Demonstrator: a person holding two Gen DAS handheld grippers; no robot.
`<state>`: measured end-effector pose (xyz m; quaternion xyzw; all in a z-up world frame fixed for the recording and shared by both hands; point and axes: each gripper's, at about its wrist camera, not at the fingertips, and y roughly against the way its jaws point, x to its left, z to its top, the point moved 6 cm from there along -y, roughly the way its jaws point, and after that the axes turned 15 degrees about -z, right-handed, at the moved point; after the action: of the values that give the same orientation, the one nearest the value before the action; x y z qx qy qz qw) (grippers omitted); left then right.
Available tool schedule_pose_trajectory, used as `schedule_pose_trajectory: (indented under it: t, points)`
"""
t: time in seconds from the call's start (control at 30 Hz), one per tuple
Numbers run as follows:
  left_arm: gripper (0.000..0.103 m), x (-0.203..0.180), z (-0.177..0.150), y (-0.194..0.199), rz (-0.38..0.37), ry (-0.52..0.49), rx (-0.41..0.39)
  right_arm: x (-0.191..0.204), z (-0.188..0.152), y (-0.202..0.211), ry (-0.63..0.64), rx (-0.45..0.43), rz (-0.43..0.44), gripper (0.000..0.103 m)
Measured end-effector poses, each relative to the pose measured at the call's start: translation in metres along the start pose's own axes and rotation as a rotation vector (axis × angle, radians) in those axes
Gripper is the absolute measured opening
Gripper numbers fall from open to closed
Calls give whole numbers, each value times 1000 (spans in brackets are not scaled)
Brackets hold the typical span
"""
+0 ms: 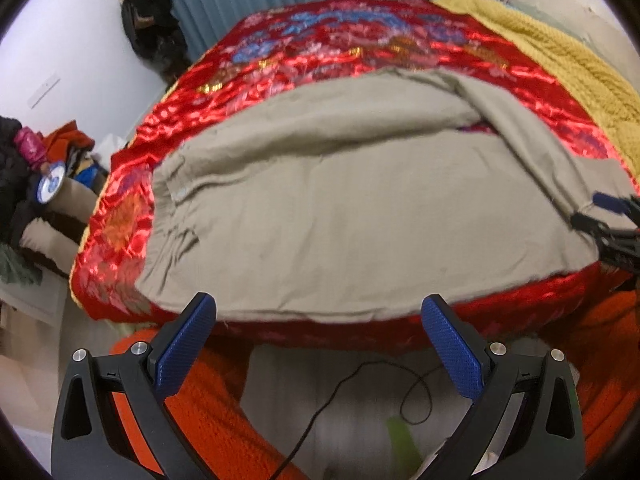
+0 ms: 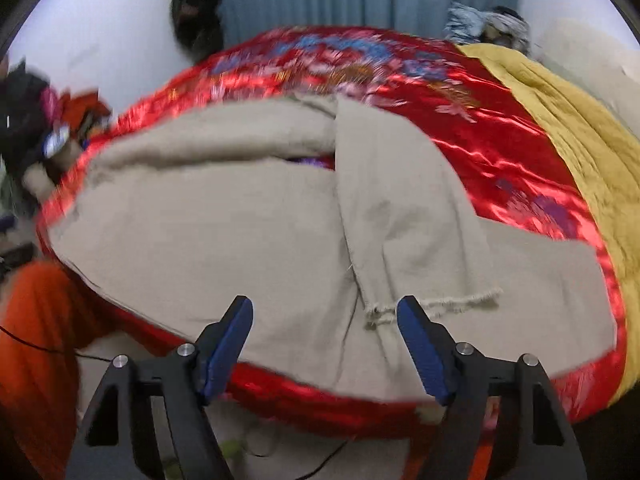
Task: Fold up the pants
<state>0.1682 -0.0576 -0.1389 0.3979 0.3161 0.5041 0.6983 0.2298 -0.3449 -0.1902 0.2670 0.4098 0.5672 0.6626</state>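
Beige pants (image 1: 340, 208) lie spread on a shiny red embroidered bedspread (image 1: 360, 48), one leg folded across toward the right. My left gripper (image 1: 319, 304) hovers open at the pants' near edge with nothing between its blue pads. In the right wrist view the pants (image 2: 208, 232) fill the middle, and the frayed hem (image 2: 436, 304) of the folded leg lies just by the right finger. My right gripper (image 2: 324, 308) stands open over the cloth by that hem, and its pads do not press on it. It also shows at the far right edge of the left wrist view as the right gripper (image 1: 596, 212).
A yellow knit blanket (image 1: 560, 64) covers the bed's right side. An orange knit garment (image 1: 208, 408) and a thin black cable (image 1: 360, 376) are below the bed's near edge. A pile of clutter (image 1: 44, 168) sits at the left, and a blue curtain (image 1: 260, 0) hangs behind.
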Motion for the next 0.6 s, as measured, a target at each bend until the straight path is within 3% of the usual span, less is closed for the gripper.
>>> schedule_pose_trajectory:
  t: [0.03,0.1,0.17,0.23,0.27,0.33,0.47,0.53,0.6]
  points:
    - [102,1,-1,-3,2,5,9,1,0,-8,25,4,-5,67]
    - [102,3,-1,-5,6,11,17,2,1,-31,91,23,-33,49]
    - [102,4,0,-6,9,16,19,0,-4,-54,148,60,-63,46]
    - [102,6,0,-8,10,20,22,-4,-9,-69,193,95,-79,13]
    - [102,7,-1,-8,11,20,24,-10,-9,-72,204,104,-101,3]
    - [102,9,0,-9,16,22,23,-27,10,-54,154,46,-114,3]
    - [102,10,-3,-22,13,36,49,-68,66,14,61,-156,-228,3]
    - [102,7,-5,-29,6,35,75,-55,72,25,173,-162,-210,3]
    - [102,2,-4,-33,4,21,84,-26,55,27,339,-130,-167,3]
